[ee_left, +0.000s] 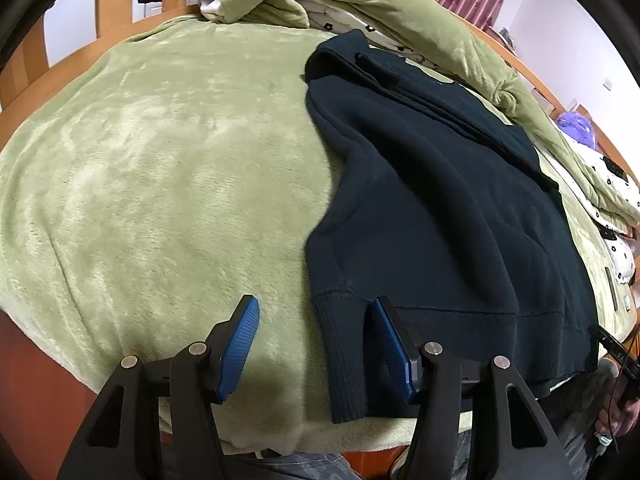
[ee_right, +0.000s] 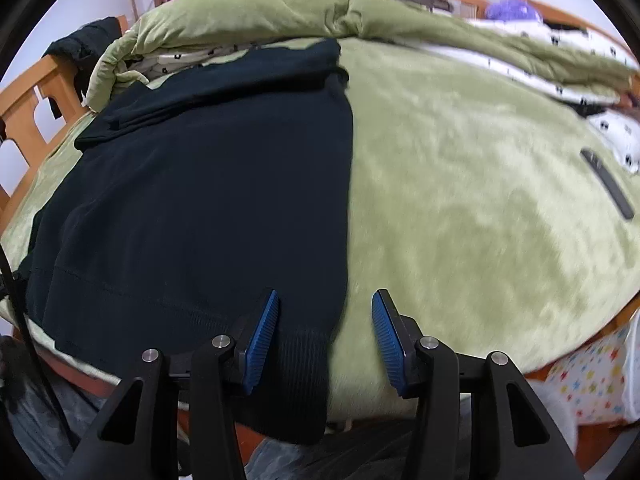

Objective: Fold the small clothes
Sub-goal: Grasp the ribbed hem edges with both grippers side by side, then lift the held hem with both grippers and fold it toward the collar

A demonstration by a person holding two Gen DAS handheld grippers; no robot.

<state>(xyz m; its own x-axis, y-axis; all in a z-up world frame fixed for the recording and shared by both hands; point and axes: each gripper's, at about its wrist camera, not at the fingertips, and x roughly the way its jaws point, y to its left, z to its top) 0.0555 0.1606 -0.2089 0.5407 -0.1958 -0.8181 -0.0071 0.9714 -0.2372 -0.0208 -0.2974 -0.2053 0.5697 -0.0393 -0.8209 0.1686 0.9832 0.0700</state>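
Left wrist view: your left gripper (ee_left: 316, 344) hangs over the near edge of the bed (ee_left: 24, 80), jaws about half open, nothing clamped. Blue ribbed pads face each other across a gap. In that gap: bare green blanket (ee_left: 160, 184) and the ribbed cuff (ee_left: 340, 344) of a dark navy sweater (ee_left: 440, 200). The right-hand pad sits at the slit between cuff and hem; contact there can't be told. The left-hand pad is over blanket only.

Right wrist view: your right gripper (ee_right: 324, 332) is likewise about half open and holds nothing. No earlier frame here, so only the present gap is noted. The sweater's other ribbed cuff (ee_right: 300, 380) lies between the pads, hanging over the bed's near edge. The left-hand pad sits over the sweater's hem band; the right-hand pad is over green blanket. Pads are not pressing on the cloth.

The sweater lies flat on the blanket, long axis running away from you: hem at the near edge, collar end far, up against the bunched green quilt (ee_right: 280, 4). Both sleeves are folded along the body, cuffs pointing toward you. A fold crosses the far end at an angle.

A slim dark bar-shaped object (ee_right: 608, 184) lies on the blanket, well right of the sweater.
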